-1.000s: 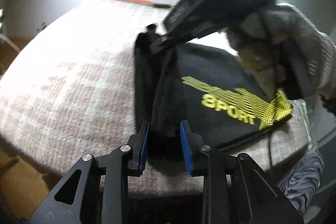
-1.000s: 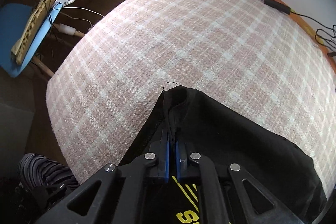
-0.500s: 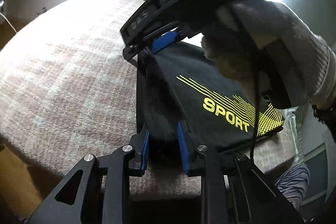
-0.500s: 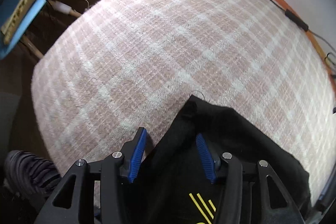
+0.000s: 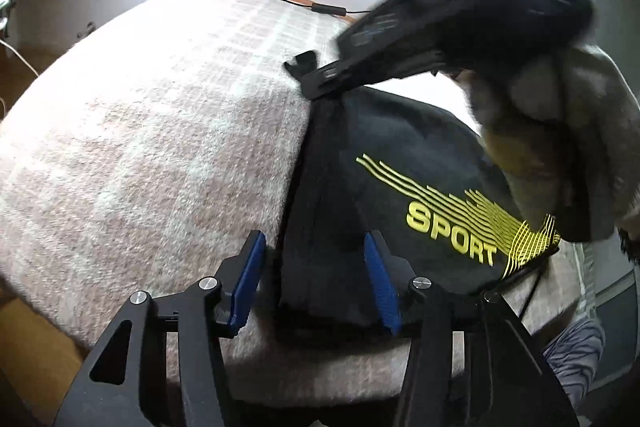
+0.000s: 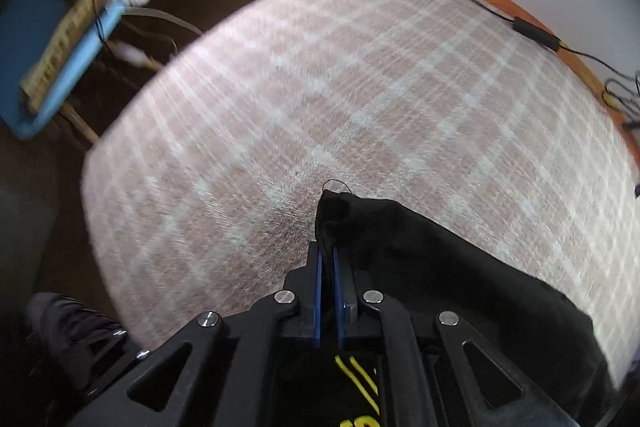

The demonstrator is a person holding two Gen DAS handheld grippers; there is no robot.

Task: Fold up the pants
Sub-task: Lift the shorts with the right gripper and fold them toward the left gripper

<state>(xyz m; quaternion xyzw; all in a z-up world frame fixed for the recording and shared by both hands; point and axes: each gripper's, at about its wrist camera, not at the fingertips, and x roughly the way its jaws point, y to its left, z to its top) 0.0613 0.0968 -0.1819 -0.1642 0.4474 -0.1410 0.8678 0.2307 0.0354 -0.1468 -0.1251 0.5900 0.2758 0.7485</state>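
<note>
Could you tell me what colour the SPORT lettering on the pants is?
Yellow lettering, on black pants; clearest in the left wrist view.

Right claw [image 5: 316,83] motion-blurred; pants [image 6: 440,267] cut off at bottom edge.

pants [image 5: 400,155]: black, yellow SPORT print | blanket [image 5: 160,131]: pink-white plaid | claw pads [image 5: 248,279]: blue

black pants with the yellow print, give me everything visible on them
The black fabric pants lie folded into a compact stack on the pink-and-white checked blanket, near its edge. A yellow wavy-line graphic with the word SPORT faces up. The right gripper is shut on the far corner. The left gripper is open, its blue pads either side of the near corner.
</note>
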